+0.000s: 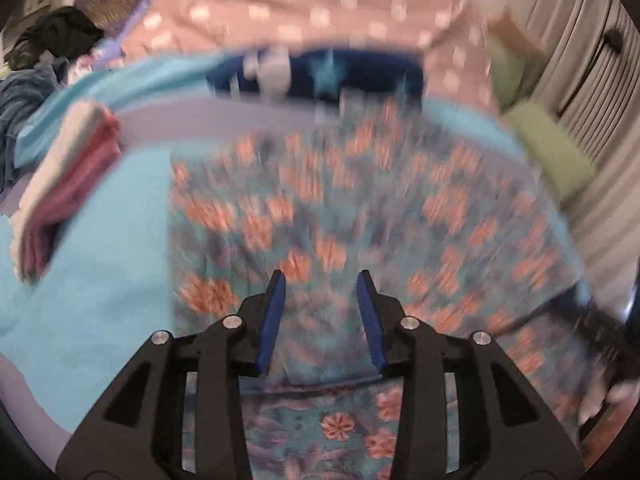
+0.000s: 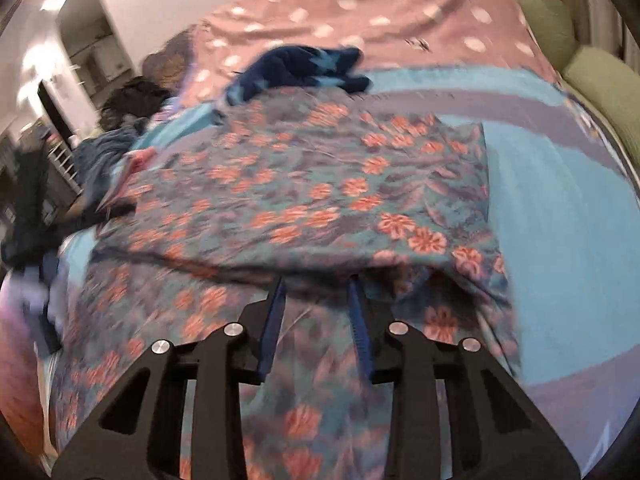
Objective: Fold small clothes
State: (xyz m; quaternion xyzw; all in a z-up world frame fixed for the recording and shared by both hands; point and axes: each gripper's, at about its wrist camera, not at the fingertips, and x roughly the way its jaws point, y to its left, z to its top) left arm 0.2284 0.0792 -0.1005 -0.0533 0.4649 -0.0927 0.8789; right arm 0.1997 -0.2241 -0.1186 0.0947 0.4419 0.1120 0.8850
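Lying on: the floral garment [image 2: 304,200] is spread flat on a turquoise bed cover [image 2: 560,216], a folded-over layer on top.
Long axis: in the right wrist view it runs left to right, the fold edge nearest the camera; which end is which cannot be told.
Left gripper [image 1: 320,280]: fingers spread apart, gripping nothing, hovering over the floral cloth.
Right gripper [image 2: 316,284]: fingers apart, tips at the fold's edge; whether cloth sits between them cannot be told.
Beyond: a dark blue garment [image 2: 304,68] at the far edge, on a pink spotted sheet [image 2: 360,12].
Left side: a stack of folded pink and white clothes [image 1: 64,184].
Hard to read: motion blur smears most of the left view.
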